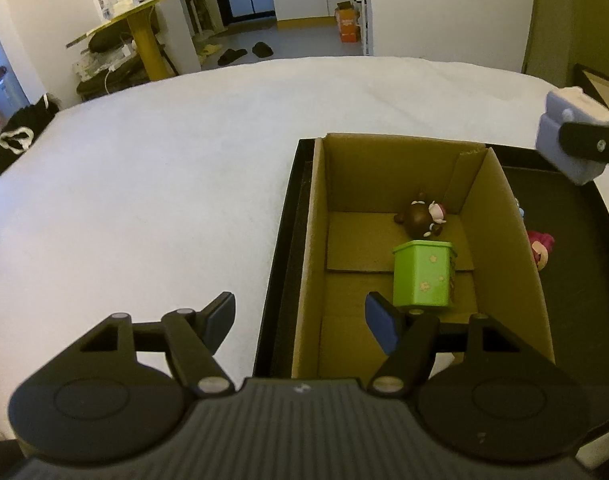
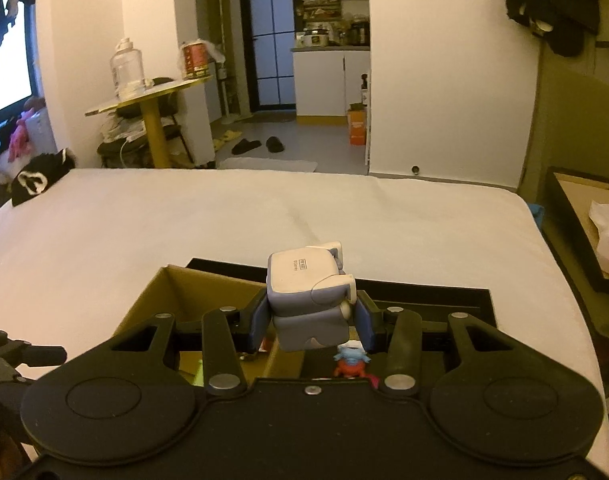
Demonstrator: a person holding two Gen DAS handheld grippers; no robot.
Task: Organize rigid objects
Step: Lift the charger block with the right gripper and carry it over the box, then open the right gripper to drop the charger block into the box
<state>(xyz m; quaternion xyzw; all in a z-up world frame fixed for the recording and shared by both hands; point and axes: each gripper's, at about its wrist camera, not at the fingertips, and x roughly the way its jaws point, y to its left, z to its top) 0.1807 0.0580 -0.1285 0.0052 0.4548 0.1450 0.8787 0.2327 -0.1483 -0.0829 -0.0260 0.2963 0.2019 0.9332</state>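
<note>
My left gripper (image 1: pixel 300 322) is open and empty, above the near left edge of a cardboard box (image 1: pixel 316 216). In the box stand a green tin (image 1: pixel 422 278) and a brown bear figure (image 1: pixel 420 220). The box sits in a black tray (image 1: pixel 576 216) that also holds a pink figure (image 1: pixel 540 246). My right gripper (image 2: pixel 310 322) is shut on a grey-and-white block toy (image 2: pixel 308 296), held above the tray; it also shows at the right edge of the left wrist view (image 1: pixel 572 136). A small blue-and-red figure (image 2: pixel 350 362) lies below it.
Box and tray rest on a white bed (image 1: pixel 144 180). A black garment (image 1: pixel 18 132) lies at its far left edge. A second tray with a plastic bag (image 2: pixel 608 236) stands to the right. A yellow side table (image 2: pixel 152 120) is beyond the bed.
</note>
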